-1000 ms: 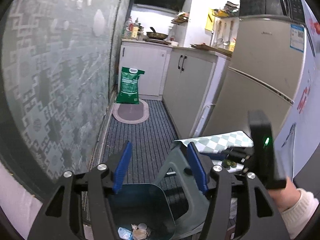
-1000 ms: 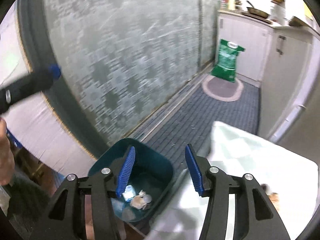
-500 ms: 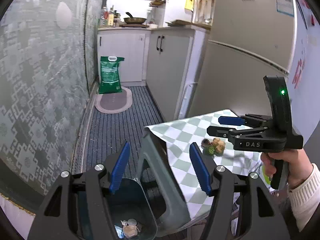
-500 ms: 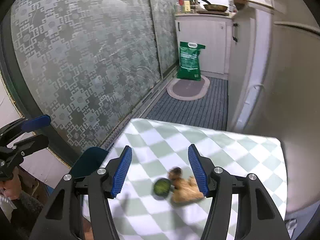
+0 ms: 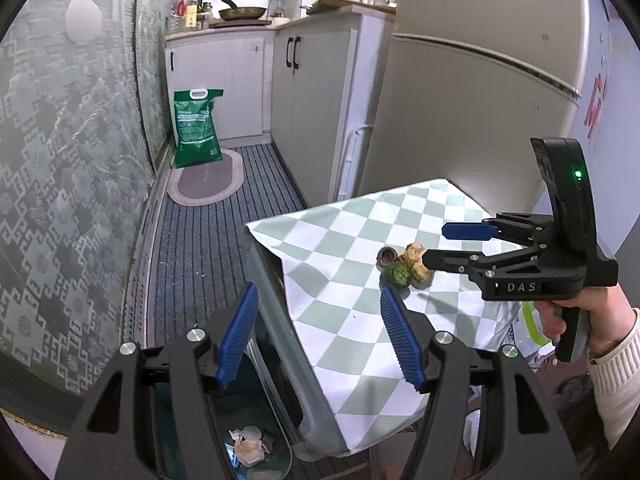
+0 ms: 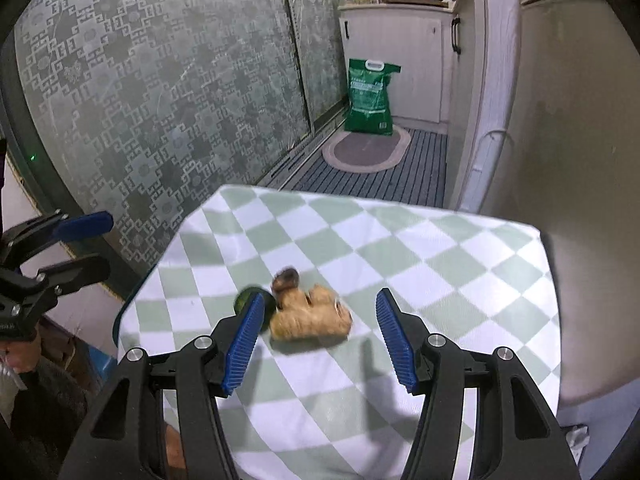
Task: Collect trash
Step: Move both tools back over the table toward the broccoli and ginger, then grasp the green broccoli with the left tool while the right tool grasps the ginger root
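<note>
Over the little table with the green-and-white checked cloth (image 6: 420, 248), the right gripper (image 6: 320, 336) is hanging with its blue pads spread wide and nothing between them. Just ahead of those pads the trash is sitting in a tight cluster on the cloth: a knobbly tan piece of ginger (image 6: 312, 316), a small brown husk (image 6: 286, 276) touching its far side, and a round green scrap (image 6: 250, 300) pressed against its left end, partly hidden behind the left pad. From the left wrist camera the same three bits are showing near the middle of the cloth, the ginger (image 5: 418, 260) right at the tip of the right gripper's lower finger.

The left gripper (image 5: 318, 340) is hovering lower down at the table's near corner, jaws released, holding nothing. One pad is lying over the dark teal bin (image 5: 224, 420) on the floor beside the table, the other over the edge of the cloth. Down in the bin, a few pale scraps (image 5: 248, 444) are lying at the bottom. A green sack (image 5: 196, 128) is leaning against the white cabinets at the far end of the striped floor mat.
</note>
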A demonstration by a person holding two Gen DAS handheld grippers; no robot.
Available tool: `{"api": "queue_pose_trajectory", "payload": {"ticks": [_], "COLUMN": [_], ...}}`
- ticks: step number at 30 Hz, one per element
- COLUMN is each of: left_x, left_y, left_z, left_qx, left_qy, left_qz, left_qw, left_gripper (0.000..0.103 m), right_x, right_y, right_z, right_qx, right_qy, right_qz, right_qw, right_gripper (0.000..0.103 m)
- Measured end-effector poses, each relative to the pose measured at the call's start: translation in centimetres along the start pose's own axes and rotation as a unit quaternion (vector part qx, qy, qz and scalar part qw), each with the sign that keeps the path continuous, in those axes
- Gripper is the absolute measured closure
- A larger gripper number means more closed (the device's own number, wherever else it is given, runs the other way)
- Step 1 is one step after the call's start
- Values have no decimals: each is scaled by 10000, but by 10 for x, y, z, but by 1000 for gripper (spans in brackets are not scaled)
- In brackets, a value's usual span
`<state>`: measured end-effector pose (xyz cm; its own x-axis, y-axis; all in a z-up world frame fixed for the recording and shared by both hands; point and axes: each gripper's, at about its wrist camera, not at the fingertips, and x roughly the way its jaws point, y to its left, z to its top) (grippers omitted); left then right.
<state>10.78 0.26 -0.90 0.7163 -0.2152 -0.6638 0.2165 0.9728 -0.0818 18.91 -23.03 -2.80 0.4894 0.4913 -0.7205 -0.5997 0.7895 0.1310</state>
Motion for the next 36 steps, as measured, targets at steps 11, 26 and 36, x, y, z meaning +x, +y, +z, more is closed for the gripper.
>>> {"api": "queue_pose_trajectory", "payload": {"ticks": [11, 26, 36], "left_x": [31, 67, 88], "left_y": [-21, -53, -63], "left_z": [-5, -8, 0], "left_qx": [264, 643, 710], "left_qy": [370, 685, 782], "left_qz": [-117, -121, -44], "left_qw": [9989, 9955, 9944], "left_gripper": [36, 36, 52], "right_x": [17, -13, -17], "right_y": [7, -21, -29], "right_z": [-9, -10, -17], "right_qx": [-160, 216, 236], "right_qy": [120, -170, -146], "right_qz": [183, 262, 138], "right_qw": [9996, 9993, 9995], "right_gripper": [54, 55, 55]}}
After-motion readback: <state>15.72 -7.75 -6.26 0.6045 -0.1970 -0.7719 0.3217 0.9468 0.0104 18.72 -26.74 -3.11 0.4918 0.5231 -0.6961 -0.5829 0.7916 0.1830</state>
